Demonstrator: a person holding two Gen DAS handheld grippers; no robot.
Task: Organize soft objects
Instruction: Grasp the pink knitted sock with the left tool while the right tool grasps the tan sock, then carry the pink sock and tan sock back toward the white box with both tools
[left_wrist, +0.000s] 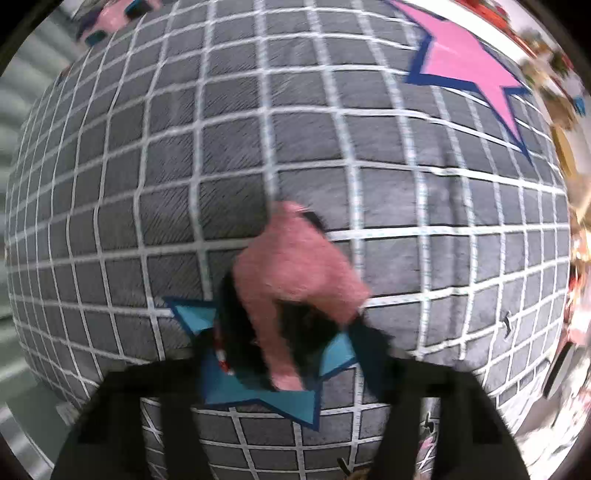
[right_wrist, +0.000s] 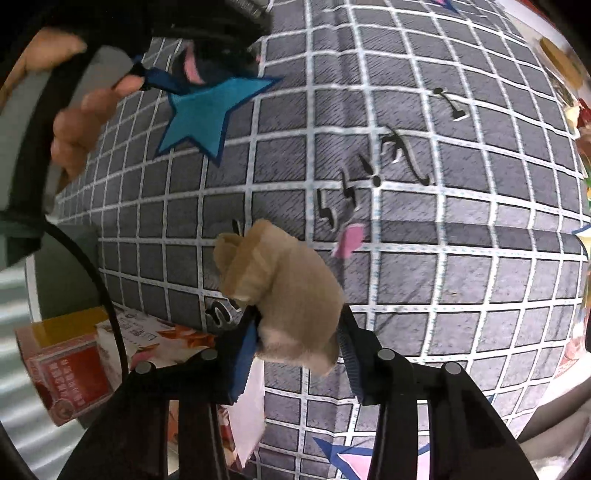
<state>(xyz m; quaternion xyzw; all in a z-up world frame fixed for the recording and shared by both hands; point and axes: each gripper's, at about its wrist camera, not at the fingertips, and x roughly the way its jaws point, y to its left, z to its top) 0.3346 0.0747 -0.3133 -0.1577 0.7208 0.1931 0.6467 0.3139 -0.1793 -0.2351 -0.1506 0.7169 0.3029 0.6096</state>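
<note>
My left gripper (left_wrist: 291, 332) is shut on a pink and black plush toy (left_wrist: 299, 273) and holds it just over a teal star patch (left_wrist: 258, 398) on the grey checked bedspread (left_wrist: 184, 166). My right gripper (right_wrist: 295, 332) is shut on a beige plush toy (right_wrist: 288, 284) above the same bedspread (right_wrist: 461, 258). In the right wrist view the left gripper and its pink and black toy (right_wrist: 195, 70) show at the top left, over the teal star (right_wrist: 207, 110), with the person's hand (right_wrist: 85, 114) beside it.
A large pink star patch (left_wrist: 465, 62) lies at the far right of the bedspread. A red and yellow box (right_wrist: 70, 369) and printed packets (right_wrist: 166, 343) lie off the bed's left edge. Colourful clutter (left_wrist: 569, 110) lines the right side.
</note>
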